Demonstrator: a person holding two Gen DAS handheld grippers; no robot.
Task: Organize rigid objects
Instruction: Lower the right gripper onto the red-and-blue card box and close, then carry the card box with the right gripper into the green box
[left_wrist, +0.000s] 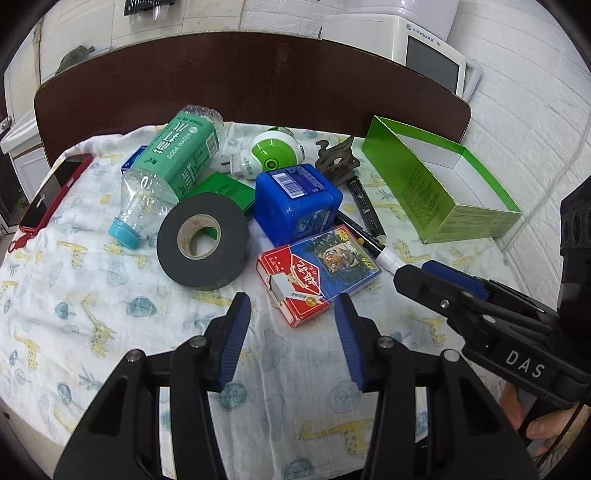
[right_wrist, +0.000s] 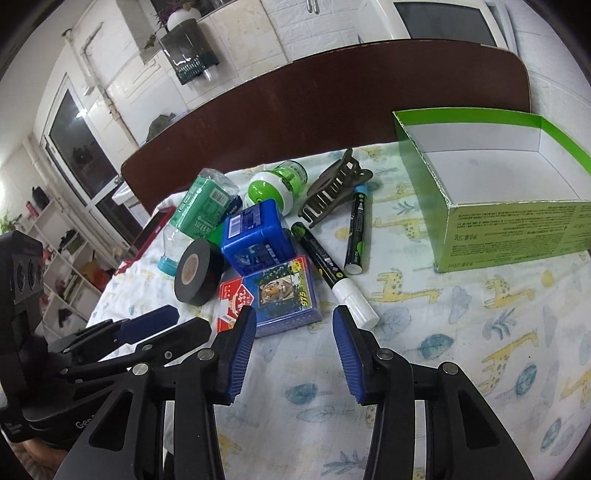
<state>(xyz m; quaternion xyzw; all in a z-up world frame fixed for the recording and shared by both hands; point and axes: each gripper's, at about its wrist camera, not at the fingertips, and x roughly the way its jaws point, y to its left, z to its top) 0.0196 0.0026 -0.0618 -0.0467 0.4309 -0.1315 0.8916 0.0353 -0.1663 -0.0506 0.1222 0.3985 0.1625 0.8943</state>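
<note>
A pile of rigid objects lies on the giraffe-print cloth: a black tape roll (left_wrist: 201, 240), a blue plastic box (left_wrist: 297, 203), a red card pack (left_wrist: 295, 291) under a blue tiger card pack (left_wrist: 341, 262), a green-labelled soda bottle (left_wrist: 166, 166), a green-white plug-in device (left_wrist: 271, 153), a brown hair claw (right_wrist: 332, 186) and two black markers (right_wrist: 356, 230). An open green carton (right_wrist: 498, 192) stands at the right. My left gripper (left_wrist: 293, 306) is open, just short of the card packs. My right gripper (right_wrist: 293, 319) is open, near the tiger pack (right_wrist: 282, 291) and a marker's white cap (right_wrist: 354, 302).
A red phone (left_wrist: 55, 192) lies at the cloth's left edge. A dark wooden headboard (left_wrist: 240, 74) rises behind the pile. A white appliance (left_wrist: 417, 48) stands beyond it. The right gripper shows in the left wrist view (left_wrist: 417, 273) beside the card packs.
</note>
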